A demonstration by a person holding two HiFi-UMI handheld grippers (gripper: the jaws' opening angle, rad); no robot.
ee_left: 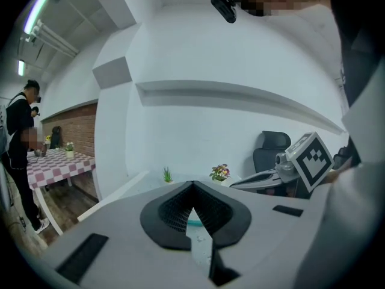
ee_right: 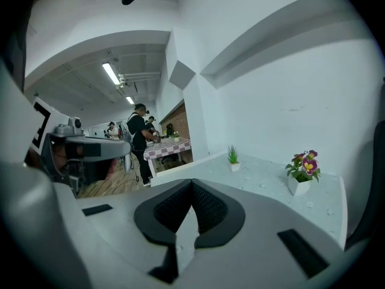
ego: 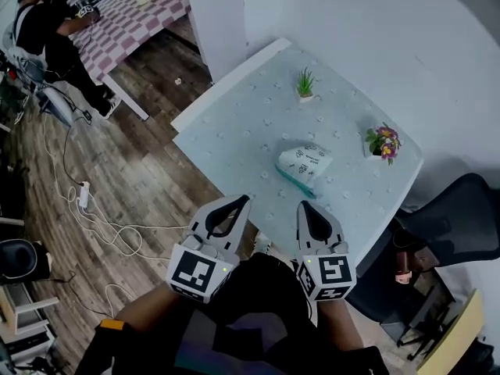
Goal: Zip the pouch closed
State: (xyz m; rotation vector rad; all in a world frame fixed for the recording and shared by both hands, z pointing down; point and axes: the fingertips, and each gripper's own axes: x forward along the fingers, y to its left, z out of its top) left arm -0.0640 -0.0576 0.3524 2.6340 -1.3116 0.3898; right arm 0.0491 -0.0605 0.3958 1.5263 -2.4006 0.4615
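— Head view first: where does the pouch [ego: 305,162] lie?

— On the pale table [ego: 250,131], about mid-table, near of the green plant [ego: 305,84] and left of the flower pot [ego: 383,142]. It is beyond both grippers, untouched.

— Which way does it run?

— Its teal zip edge [ego: 295,183] faces the person and runs slantwise, from far left to near right.

— And the jaws?

— The left gripper [ego: 241,200] has its tips pressed together with nothing pinched; its own view shows a sliver of teal ahead through the gap behind them. The right gripper [ego: 305,205] is likewise closed and empty.

— Which is nearer?

— The right one, I judge: its tip sits just near of the zip's near-right end. The left is off to the pouch's left, well apart, so it must travel right and farther.
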